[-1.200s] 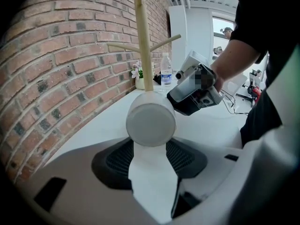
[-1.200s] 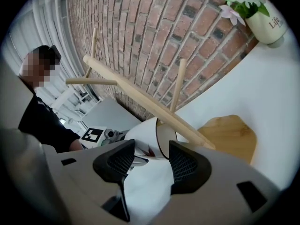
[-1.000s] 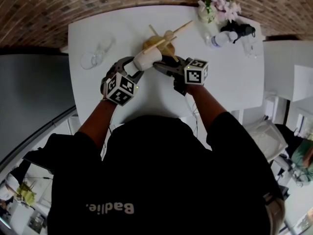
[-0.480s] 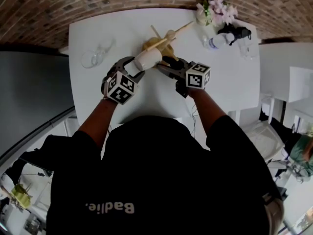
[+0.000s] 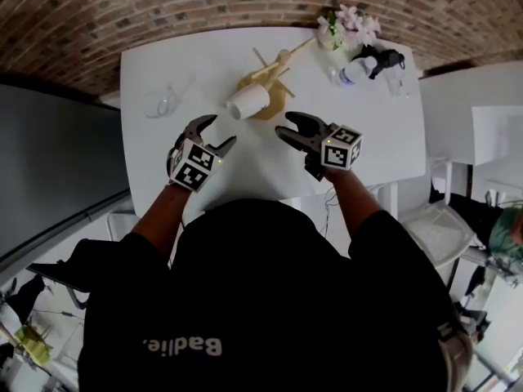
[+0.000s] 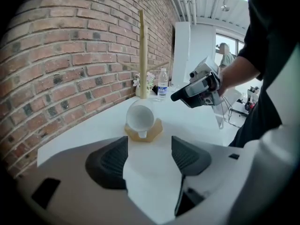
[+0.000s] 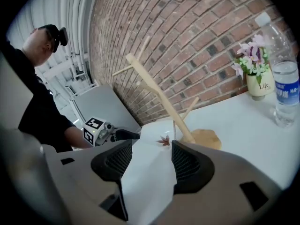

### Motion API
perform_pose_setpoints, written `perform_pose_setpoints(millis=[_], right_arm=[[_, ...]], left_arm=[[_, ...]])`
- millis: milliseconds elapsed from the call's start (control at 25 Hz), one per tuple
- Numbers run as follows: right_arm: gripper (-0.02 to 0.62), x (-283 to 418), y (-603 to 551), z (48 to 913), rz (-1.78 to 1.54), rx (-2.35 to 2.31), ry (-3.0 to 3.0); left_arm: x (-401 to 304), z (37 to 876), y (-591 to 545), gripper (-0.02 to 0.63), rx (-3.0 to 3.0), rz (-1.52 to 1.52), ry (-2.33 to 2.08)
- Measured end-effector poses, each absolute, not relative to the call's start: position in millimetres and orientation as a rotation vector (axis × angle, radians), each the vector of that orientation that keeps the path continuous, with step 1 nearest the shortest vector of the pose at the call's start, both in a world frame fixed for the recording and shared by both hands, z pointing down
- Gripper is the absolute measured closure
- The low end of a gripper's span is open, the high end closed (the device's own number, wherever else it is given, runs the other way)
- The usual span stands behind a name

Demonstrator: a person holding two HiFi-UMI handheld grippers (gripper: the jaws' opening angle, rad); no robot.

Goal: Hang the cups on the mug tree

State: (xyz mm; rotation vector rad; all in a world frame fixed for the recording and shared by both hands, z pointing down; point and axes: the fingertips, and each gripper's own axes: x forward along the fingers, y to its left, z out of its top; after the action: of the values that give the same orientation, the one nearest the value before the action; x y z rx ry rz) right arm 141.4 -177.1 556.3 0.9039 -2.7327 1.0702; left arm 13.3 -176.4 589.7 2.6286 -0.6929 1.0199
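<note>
The wooden mug tree (image 5: 271, 73) stands at the middle back of the white table (image 5: 384, 137). A white cup (image 5: 248, 102) sits low against it over the wooden base, free of both grippers. In the left gripper view the cup (image 6: 139, 117) turns its mouth toward me, with the post (image 6: 142, 55) behind it. My left gripper (image 5: 214, 134) is open, a short way in front of the cup. My right gripper (image 5: 288, 130) is open to the right of it. Both sets of jaws have just been opening, with nothing between them. The right gripper view shows the tree (image 7: 161, 95) and the left gripper (image 7: 108, 134).
A clear glass cup (image 5: 159, 102) lies at the table's left. At the back right are a flower pot (image 5: 347, 27), a water bottle (image 5: 351, 73) and a black object (image 5: 384, 58). A brick wall runs behind the table.
Both grippers have let go of the white cup and drawn back from the tree toward me. The cup stays by the tree. The left gripper moved left, the right gripper moved right.
</note>
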Motion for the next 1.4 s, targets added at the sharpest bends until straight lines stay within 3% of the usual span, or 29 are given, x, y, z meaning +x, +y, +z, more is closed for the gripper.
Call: perform_pose_setpoints(millis=[600, 1000, 1400], right_arm=[[0.336, 48, -83, 456, 0.722, 0.861, -2.893], [0.522, 2, -38, 404, 0.606, 0.886, -2.979], [0.561, -16, -12, 394, 0.610, 0.954, -2.967]], left_arm=[[-31, 453, -104, 0.380, 2.690, 0.434, -0.702], [-64, 383, -54, 0.456, 2.740, 0.200, -0.665], [-68, 380, -19, 0.573, 2.789, 0.182, -0.656]])
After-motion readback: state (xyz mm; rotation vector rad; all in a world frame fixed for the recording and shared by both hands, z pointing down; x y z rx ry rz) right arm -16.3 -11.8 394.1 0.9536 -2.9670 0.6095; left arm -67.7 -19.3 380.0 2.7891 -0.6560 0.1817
